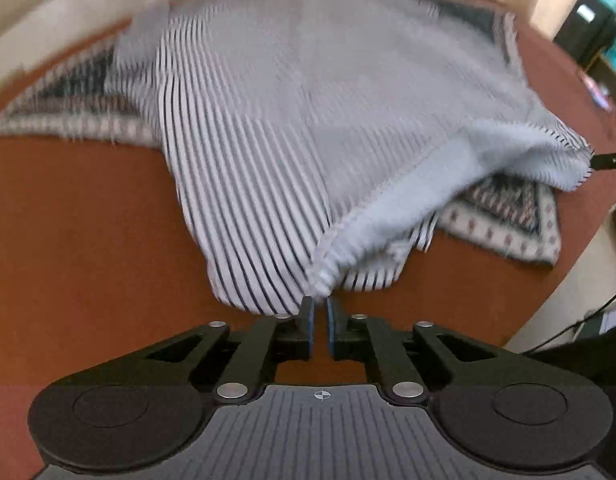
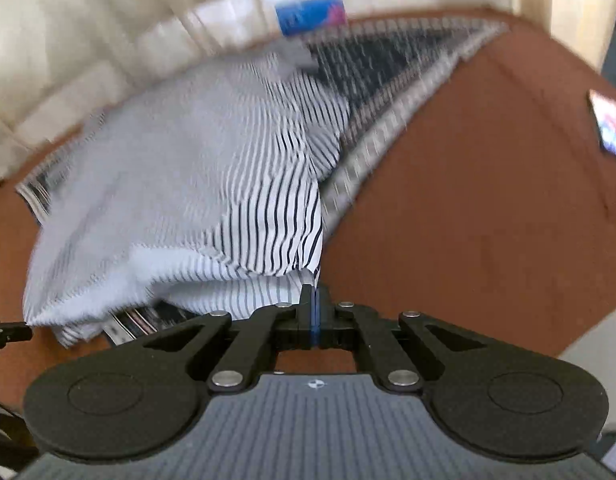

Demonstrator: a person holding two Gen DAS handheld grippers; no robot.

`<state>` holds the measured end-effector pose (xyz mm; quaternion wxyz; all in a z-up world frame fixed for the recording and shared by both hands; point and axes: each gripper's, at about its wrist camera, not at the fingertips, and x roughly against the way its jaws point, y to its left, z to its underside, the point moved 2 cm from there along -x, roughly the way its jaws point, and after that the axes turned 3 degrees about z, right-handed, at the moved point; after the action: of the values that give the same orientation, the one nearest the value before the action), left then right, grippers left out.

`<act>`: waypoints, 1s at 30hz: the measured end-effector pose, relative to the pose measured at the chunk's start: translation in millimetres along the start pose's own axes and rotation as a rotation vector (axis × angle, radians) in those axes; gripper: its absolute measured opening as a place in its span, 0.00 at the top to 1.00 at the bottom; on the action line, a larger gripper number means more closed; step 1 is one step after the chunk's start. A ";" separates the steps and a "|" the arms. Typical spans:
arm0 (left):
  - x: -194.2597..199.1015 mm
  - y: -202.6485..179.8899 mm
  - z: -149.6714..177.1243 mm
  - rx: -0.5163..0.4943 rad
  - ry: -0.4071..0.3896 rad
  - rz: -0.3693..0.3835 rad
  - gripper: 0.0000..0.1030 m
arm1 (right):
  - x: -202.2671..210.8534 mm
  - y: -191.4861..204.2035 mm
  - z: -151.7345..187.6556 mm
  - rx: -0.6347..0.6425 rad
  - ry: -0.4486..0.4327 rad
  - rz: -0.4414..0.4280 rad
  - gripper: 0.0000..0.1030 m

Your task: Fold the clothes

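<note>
Left gripper (image 1: 320,310) and right gripper (image 2: 315,300) each pinch a hem corner of the striped shirt (image 1: 267,128), lifted off the table (image 1: 79,208). Mid-fold; frames are blurred, so probably one fold over, flattening left.

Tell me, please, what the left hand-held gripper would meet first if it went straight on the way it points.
The left hand-held gripper would meet the striped shirt at once: a lifted fabric corner already sits at its nearly closed fingertips. Beyond that is more shirt, over the patterned mat; depth is blurred.
</note>
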<state>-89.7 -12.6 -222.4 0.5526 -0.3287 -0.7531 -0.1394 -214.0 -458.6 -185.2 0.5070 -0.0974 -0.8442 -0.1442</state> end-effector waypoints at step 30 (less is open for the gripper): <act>6.2 37.1 -8.2 0.327 -0.177 0.042 1.00 | -53.3 113.8 -11.2 0.328 0.065 -0.195 1.00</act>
<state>-60.6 12.5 -219.5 0.5330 -0.2611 -0.8044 0.0259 -144.5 -356.5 -210.9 0.5267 0.0735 -0.8450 -0.0563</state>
